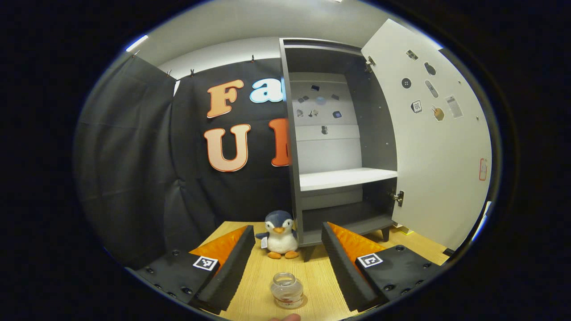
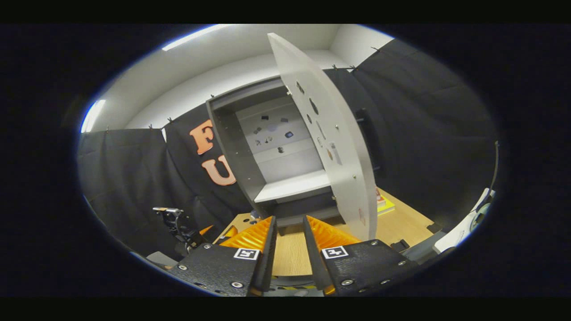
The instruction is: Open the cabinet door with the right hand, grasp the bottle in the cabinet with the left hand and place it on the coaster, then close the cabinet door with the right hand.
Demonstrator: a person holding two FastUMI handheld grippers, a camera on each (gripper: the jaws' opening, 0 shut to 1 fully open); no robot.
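Wooden tabletop (image 1: 254,307), black cloth walls behind.

Left gripper view: we see the cabinet (image 1: 292,147) right of centre, its door (image 1: 439,147) swung wide to the right edge, shelves bare. The bottle (image 1: 287,290), a small clear jar without a lid, stands upright low in the frame, between the spread fingers of the left gripper (image 1: 285,245), apart from both. We cannot make out the coaster under it. A plush penguin (image 1: 280,234) sits just beyond.

Risk, in our judgement: withdrawing carelessly could clip the bottle and tip it.

Right gripper view: the right gripper (image 2: 290,245) is parted narrowly, pinching nothing. The door (image 2: 332,147) stands edge-on, just right of the fingers. Pushing it askew could let it slip past them.
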